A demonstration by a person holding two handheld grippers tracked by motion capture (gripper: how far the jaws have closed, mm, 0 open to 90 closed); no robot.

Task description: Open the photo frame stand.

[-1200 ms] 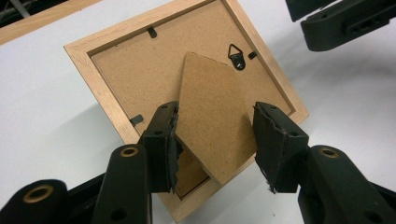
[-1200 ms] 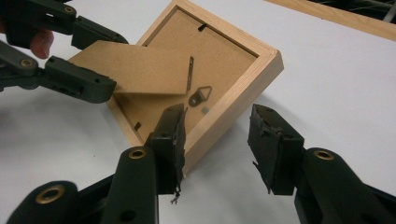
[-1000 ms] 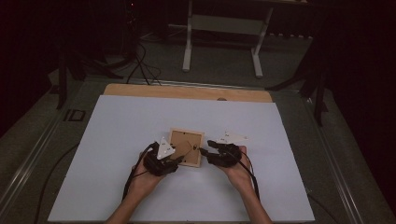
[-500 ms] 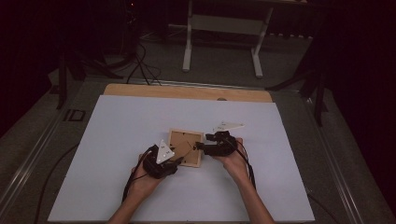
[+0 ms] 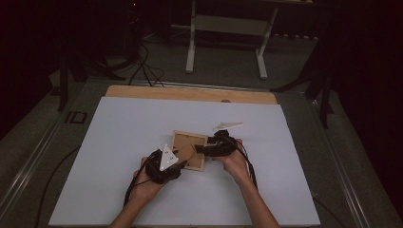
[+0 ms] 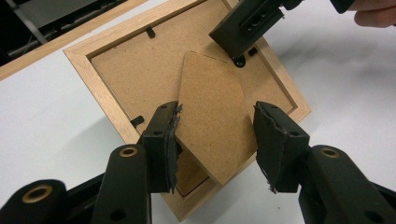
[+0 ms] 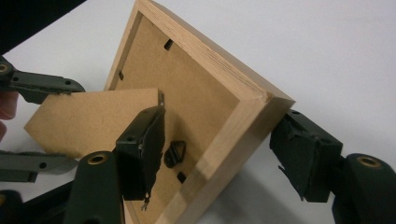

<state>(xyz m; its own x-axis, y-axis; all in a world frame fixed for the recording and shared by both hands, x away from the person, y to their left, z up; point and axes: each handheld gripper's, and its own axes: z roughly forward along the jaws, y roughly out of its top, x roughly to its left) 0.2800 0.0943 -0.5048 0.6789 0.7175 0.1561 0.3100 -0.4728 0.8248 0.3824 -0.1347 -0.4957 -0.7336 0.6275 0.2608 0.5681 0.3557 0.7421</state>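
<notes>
A wooden picture frame (image 5: 186, 142) lies face down on the white table, its brown back board (image 6: 126, 70) up. Its cardboard stand (image 6: 210, 116) is swung up off the back. My left gripper (image 6: 217, 140) has a jaw on each side edge of that stand (image 7: 93, 116) and grips it; it is at the frame's near left corner (image 5: 180, 163). My right gripper (image 7: 222, 140) is open astride the frame's right rail (image 7: 224, 140), one jaw over the back board beside a black turn clip (image 7: 175, 154), the other outside the rail. It reaches in from the right (image 5: 199, 148).
A white sheet covers the table (image 5: 142, 118), with a bare wooden strip (image 5: 190, 92) along the far edge. Beyond it a white metal stand (image 5: 223, 23) and cables (image 5: 142, 66) sit on the dark floor. Both forearms enter from the bottom edge.
My right gripper has moved left from beside the frame onto its right rail. My left gripper has stayed where it was at the stand.
</notes>
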